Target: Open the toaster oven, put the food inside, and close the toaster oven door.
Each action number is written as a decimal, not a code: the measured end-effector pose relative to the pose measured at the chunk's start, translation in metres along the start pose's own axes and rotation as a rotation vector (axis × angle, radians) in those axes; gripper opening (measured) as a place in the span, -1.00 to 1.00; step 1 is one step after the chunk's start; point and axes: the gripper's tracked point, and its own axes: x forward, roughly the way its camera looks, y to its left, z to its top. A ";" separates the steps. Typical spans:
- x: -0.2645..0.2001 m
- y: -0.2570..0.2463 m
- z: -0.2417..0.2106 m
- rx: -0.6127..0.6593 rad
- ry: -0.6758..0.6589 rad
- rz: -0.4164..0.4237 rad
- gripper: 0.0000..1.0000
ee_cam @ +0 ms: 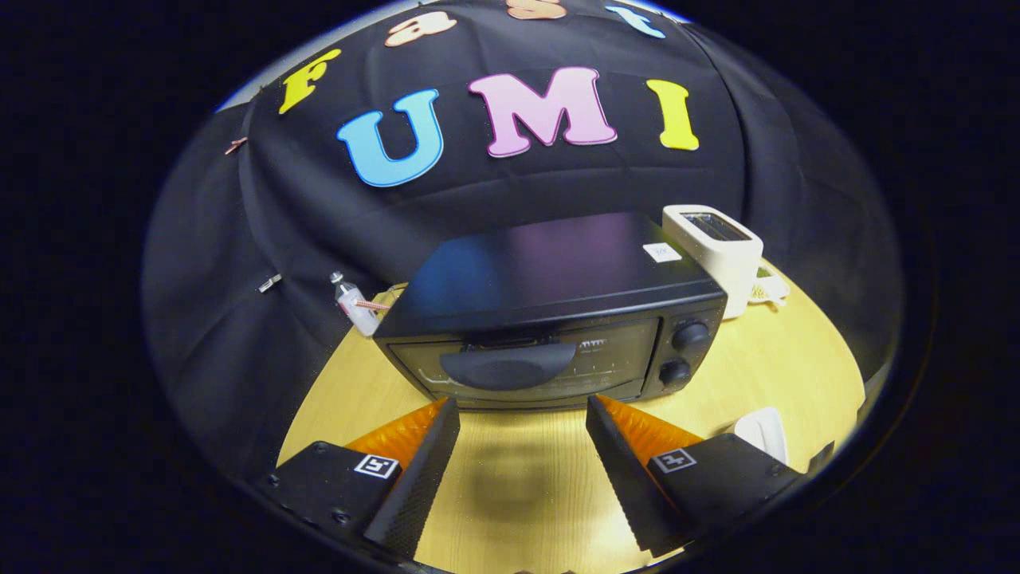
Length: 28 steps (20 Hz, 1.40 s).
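Note:
A black toaster oven [550,311] stands on the wooden table [526,486], just beyond my fingers. Its glass door is shut, with a dark curved handle [508,367] across the upper part of the door. Two round knobs [684,351] sit on its right panel. My gripper [522,406] is open, with nothing between its fingers, and its fingertips are a short way in front of the door's lower edge. The handle lies ahead and a little above the gap between the fingers.
A white slot toaster [717,251] stands behind the oven's right corner. A small white bottle [355,307] leans behind the oven's left corner. A white rounded object [765,434] lies on the table right of my right finger.

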 end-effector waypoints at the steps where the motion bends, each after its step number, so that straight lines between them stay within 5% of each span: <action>1: -0.009 -0.001 0.011 -0.018 -0.029 0.003 0.98; 7: -0.066 -0.029 0.094 -0.189 -0.231 -0.032 0.97; 8: -0.051 -0.035 0.142 -0.196 -0.267 -0.039 0.97; 15: -0.112 -0.067 0.231 -0.149 -0.465 -0.075 0.96; 21: -0.149 -0.090 0.258 -0.113 -0.590 -0.063 0.96; 28: -0.136 -0.101 0.266 -0.092 -0.588 -0.042 0.96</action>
